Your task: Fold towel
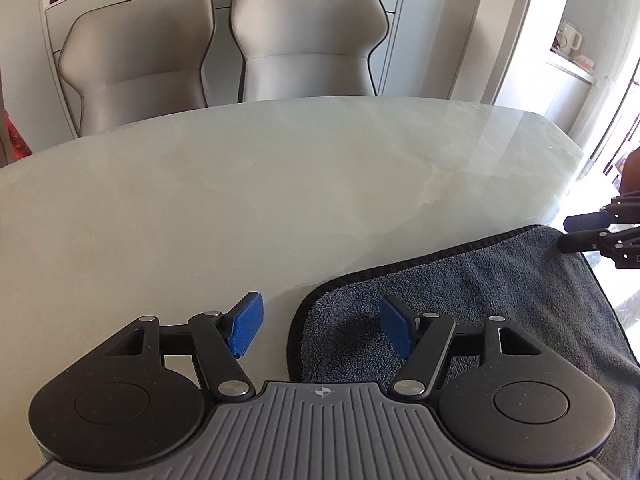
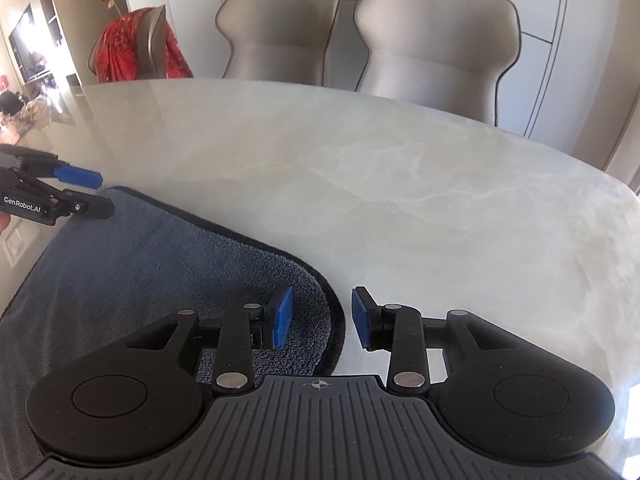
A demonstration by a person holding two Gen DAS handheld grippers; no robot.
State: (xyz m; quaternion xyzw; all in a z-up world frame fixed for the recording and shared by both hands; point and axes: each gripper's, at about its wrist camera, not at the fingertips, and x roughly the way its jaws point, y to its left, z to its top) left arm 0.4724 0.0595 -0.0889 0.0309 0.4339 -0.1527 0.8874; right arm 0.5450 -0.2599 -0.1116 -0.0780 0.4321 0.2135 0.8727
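Observation:
A dark grey-blue towel (image 1: 500,288) with a black hem lies flat on the marble table (image 1: 240,200). My left gripper (image 1: 320,326) is open and straddles the towel's far left corner, one blue pad over bare table, the other over the cloth. My right gripper (image 2: 320,322) is open and straddles the towel's (image 2: 160,264) far right corner the same way. Each gripper shows in the other's view: the right one (image 1: 566,232) at the towel's right corner, the left one (image 2: 102,194) at its left corner. Neither holds anything.
Two grey padded chairs (image 1: 224,44) stand behind the table's far edge, with white cabinets behind them. A third chair with a red cloth (image 2: 128,48) over it stands at the far left. The table's right edge (image 1: 576,148) curves near a bright window.

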